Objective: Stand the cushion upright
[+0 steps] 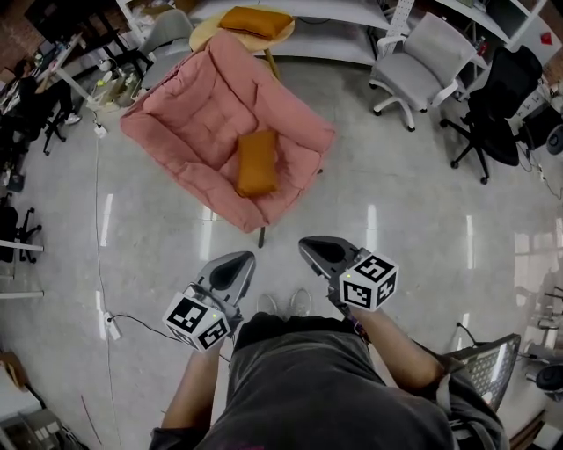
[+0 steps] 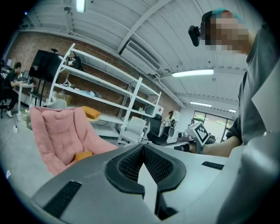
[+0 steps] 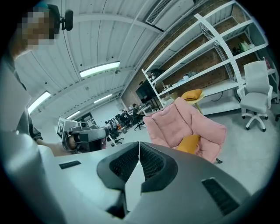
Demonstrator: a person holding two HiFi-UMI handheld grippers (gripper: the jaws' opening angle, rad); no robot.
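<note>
An orange cushion [image 1: 257,162] lies flat on the seat of a pink padded armchair [image 1: 202,105] ahead of me; it also shows as the orange cushion [image 2: 83,155] and the orange cushion [image 3: 189,143]. My left gripper [image 1: 244,261] and right gripper [image 1: 306,245] are held side by side above the floor, well short of the chair. Both are shut with the jaw tips together and nothing between them. The left gripper [image 2: 143,145] and right gripper [image 3: 139,143] point toward the chair.
A second orange cushion [image 1: 256,20] lies on a round table behind the chair. A white office chair [image 1: 420,66] and a black one [image 1: 500,105] stand at the right. White shelving [image 2: 105,94] lines the back wall. A cable and power strip [image 1: 112,327] lie on the floor at left.
</note>
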